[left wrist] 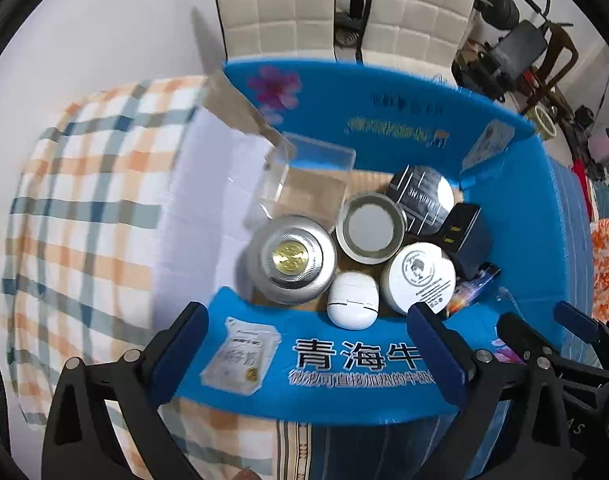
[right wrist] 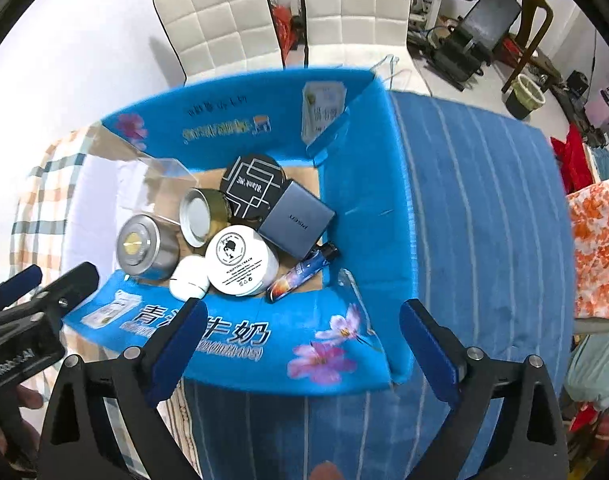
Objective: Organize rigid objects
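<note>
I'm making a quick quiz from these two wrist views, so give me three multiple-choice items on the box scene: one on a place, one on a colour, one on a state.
1. Where is the small white case?
A. On the chair
B. In the box, between the silver tin and the white cream jar
C. On the blue striped cloth

2. What colour are the box flaps?
A. Blue
B. Red
C. Green

3. How do both grippers stand?
A. Shut on a jar
B. Holding a flap
C. Open, empty

B: it lies between them. A: printed blue flaps. C: left gripper and right gripper gape.
</note>
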`<act>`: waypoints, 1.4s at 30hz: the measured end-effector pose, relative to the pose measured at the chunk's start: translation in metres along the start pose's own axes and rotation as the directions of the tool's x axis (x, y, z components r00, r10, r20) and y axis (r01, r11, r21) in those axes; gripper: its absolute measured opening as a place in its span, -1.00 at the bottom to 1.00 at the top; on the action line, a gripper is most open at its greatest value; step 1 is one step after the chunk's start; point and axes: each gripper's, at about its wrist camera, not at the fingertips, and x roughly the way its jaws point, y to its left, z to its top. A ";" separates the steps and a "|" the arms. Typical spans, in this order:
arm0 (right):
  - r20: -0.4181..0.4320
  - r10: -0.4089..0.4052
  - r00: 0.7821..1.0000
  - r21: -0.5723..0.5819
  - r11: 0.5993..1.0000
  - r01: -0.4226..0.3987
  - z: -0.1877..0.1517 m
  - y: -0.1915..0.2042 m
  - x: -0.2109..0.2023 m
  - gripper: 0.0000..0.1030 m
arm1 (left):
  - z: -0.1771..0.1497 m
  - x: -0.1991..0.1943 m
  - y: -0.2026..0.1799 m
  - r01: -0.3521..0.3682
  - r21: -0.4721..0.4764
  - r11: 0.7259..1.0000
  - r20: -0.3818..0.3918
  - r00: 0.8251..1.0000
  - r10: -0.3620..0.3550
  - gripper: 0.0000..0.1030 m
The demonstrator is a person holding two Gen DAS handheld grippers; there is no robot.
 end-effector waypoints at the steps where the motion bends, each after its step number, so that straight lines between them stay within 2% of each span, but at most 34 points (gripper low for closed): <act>1: 0.009 0.007 1.000 0.003 1.000 -0.007 -0.001 -0.002 -0.008 0.92 | 0.002 -0.007 -0.001 -0.002 -0.002 1.000 0.009 1.000 0.002 0.98; 10: 0.115 0.034 0.993 0.014 0.999 -0.036 -0.022 -0.009 -0.116 1.00 | -0.008 -0.096 -0.011 0.000 0.024 1.000 0.119 0.993 -0.003 0.98; 17: 0.225 0.057 0.973 -0.017 0.998 -0.055 -0.039 -0.009 -0.204 1.00 | -0.027 -0.170 -0.020 0.018 0.044 0.999 0.200 0.979 -0.026 0.98; 23: 0.248 0.094 0.964 -0.033 0.996 -0.088 -0.057 -0.011 -0.251 1.00 | -0.042 -0.213 -0.024 0.019 0.042 0.999 0.229 0.973 -0.028 0.98; 30: 0.284 0.063 0.957 -0.034 0.998 -0.056 -0.071 -0.014 -0.278 1.00 | -0.060 -0.239 -0.022 0.037 0.026 0.999 0.251 0.967 -0.042 0.98; 42: 0.308 -0.028 0.951 0.002 1.000 0.029 -0.063 -0.023 -0.271 1.00 | -0.065 -0.249 -0.021 0.000 0.013 1.000 0.281 0.960 -0.004 0.98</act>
